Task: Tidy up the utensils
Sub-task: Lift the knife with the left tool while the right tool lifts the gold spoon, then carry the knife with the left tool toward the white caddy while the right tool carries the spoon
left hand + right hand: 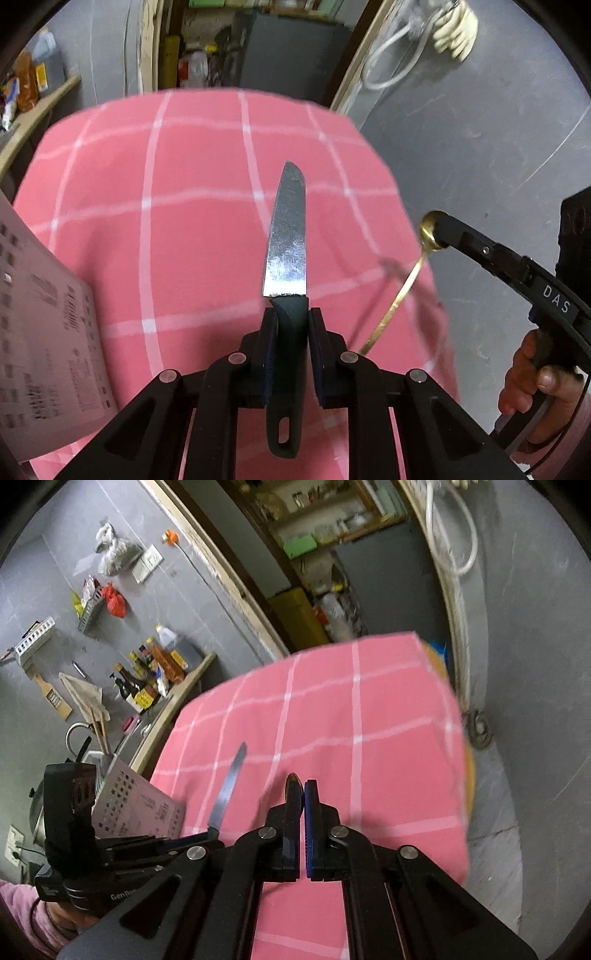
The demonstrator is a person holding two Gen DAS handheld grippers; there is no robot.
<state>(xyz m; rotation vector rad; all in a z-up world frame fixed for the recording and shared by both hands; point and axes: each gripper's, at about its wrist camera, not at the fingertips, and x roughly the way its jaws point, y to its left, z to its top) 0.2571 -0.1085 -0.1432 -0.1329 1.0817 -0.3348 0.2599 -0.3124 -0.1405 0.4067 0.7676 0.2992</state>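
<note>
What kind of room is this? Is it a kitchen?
Probably a home kitchen. Sauce bottles stand on a counter by the wall, chopsticks sit in a holder, bags hang from a wall rack, and a table has a pink checked cloth.

— What's under you?
— Your tabletop (207,229) wears a pink cloth (332,738) with thin white grid lines, covering it edge to edge.
— Anything lying on it?
— A printed paper sheet (48,350) on the near left side.
</note>
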